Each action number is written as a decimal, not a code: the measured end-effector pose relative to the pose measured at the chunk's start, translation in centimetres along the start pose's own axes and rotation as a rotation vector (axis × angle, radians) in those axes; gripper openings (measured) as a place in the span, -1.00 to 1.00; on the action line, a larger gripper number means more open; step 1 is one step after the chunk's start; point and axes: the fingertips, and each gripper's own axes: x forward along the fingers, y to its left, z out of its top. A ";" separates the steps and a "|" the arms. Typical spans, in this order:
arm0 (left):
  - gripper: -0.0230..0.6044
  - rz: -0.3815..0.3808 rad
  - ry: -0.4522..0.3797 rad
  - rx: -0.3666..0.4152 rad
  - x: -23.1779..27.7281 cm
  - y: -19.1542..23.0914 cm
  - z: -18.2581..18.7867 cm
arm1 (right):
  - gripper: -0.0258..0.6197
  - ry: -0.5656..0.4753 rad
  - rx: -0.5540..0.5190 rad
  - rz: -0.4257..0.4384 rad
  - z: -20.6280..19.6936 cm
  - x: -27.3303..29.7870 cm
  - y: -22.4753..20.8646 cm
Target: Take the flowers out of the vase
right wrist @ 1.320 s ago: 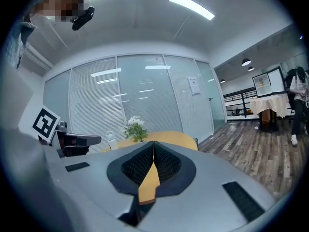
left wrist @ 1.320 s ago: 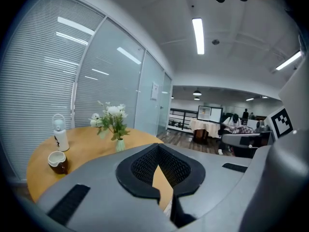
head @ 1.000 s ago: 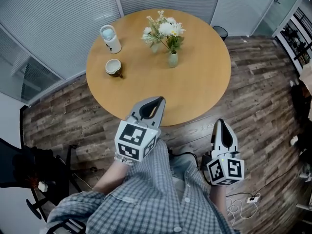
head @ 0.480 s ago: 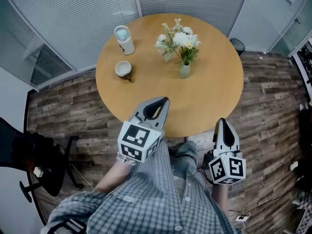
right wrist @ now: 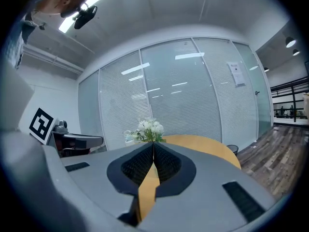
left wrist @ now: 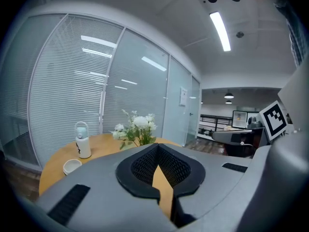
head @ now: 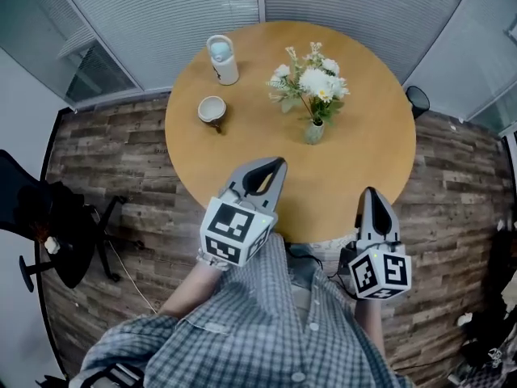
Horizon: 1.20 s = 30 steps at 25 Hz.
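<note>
A bunch of white and yellow flowers (head: 311,81) stands in a small pale green vase (head: 313,131) on the round wooden table (head: 355,168). The flowers (left wrist: 136,128) rise beyond the jaw tips in the left gripper view, and the flowers (right wrist: 147,130) show the same way in the right gripper view. My left gripper (head: 277,164) is shut and empty over the table's near edge, short of the vase. My right gripper (head: 370,192) is shut and empty at the table's near right edge.
A white bottle with a pale blue cap (head: 221,59) and a white cup (head: 212,110) stand on the table's far left. A black office chair (head: 48,225) is on the wood floor at the left, a black bin (head: 418,101) at the right. Glass walls with blinds run behind.
The head view has swung, so the table and vase now sit further right and lower in frame. Both grippers have moved toward the table; the left one now overlaps its near edge. Jaws stayed shut.
</note>
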 end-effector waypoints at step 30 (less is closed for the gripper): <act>-0.69 0.188 0.162 0.071 14.0 2.6 -5.0 | -0.89 0.140 -0.069 0.396 -0.5 13.5 -4.4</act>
